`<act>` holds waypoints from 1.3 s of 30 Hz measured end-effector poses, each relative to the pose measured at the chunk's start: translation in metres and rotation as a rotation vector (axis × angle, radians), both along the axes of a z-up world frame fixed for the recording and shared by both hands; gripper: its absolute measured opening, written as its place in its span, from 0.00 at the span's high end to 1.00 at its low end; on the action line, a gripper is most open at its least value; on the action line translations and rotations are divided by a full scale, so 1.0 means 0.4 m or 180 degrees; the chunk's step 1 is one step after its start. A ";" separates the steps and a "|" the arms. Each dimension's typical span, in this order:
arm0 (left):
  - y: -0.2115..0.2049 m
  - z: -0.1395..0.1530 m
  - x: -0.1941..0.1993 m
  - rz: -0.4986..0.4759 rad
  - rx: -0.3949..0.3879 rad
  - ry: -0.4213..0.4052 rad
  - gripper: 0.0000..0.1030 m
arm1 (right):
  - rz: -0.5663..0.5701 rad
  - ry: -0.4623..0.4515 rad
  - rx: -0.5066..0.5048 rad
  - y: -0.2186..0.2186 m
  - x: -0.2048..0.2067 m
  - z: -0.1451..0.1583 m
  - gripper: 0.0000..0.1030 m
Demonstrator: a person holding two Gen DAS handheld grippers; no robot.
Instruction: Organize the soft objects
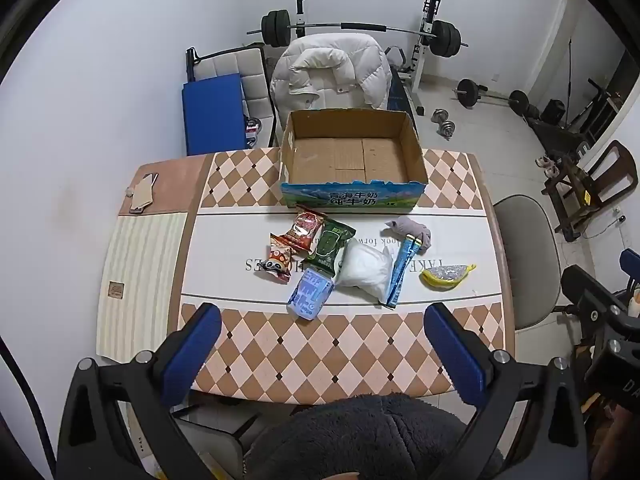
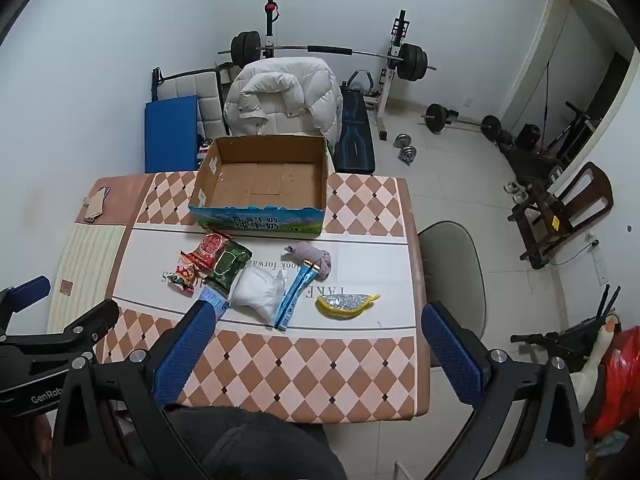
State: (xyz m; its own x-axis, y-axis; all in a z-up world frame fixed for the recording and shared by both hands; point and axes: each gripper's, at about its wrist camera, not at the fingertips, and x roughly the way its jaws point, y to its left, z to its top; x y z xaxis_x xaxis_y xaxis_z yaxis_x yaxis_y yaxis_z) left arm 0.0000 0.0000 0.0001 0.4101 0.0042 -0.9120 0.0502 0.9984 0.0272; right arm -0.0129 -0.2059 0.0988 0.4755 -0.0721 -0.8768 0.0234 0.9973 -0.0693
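Both grippers, left (image 1: 322,354) and right (image 2: 320,354), hang wide open and empty, so a grab at the crowded packs (image 1: 320,254) near the box (image 1: 352,194) might pinch two together.

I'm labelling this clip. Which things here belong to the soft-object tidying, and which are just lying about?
Job: cardboard box, red snack packs, green wipes, blue pack, white bag, blue stick pack, grey cloth, yellow sponge.

Lying about: white jacket, barbell, dumbbells, card scraps.

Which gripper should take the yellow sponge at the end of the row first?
Probably right. Both grippers are open and empty; the yellow sponge lies between the right gripper fingers' line, but off toward the left gripper's right side.
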 end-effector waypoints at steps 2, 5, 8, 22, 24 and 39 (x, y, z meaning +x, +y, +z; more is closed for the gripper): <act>0.000 0.000 0.000 -0.0008 -0.0014 -0.0004 0.00 | 0.0001 0.0022 -0.0010 -0.001 0.001 -0.001 0.00; -0.001 0.000 0.000 -0.0021 -0.0020 -0.0006 0.00 | 0.0002 0.0005 -0.0038 -0.001 0.001 -0.001 0.00; -0.001 0.000 0.000 -0.0035 -0.0024 -0.0023 0.00 | -0.0007 -0.0013 -0.0066 0.001 0.000 -0.002 0.00; 0.007 0.030 0.002 -0.0022 -0.0051 -0.0099 0.00 | -0.0040 -0.0031 -0.0063 0.008 -0.019 -0.004 0.00; 0.006 0.033 0.003 -0.0020 -0.0040 -0.0108 0.00 | -0.0035 -0.0039 -0.0065 0.007 -0.016 -0.003 0.00; 0.003 0.041 0.006 -0.0028 -0.0050 -0.0135 0.00 | -0.0052 -0.0039 -0.0069 0.004 -0.010 0.004 0.00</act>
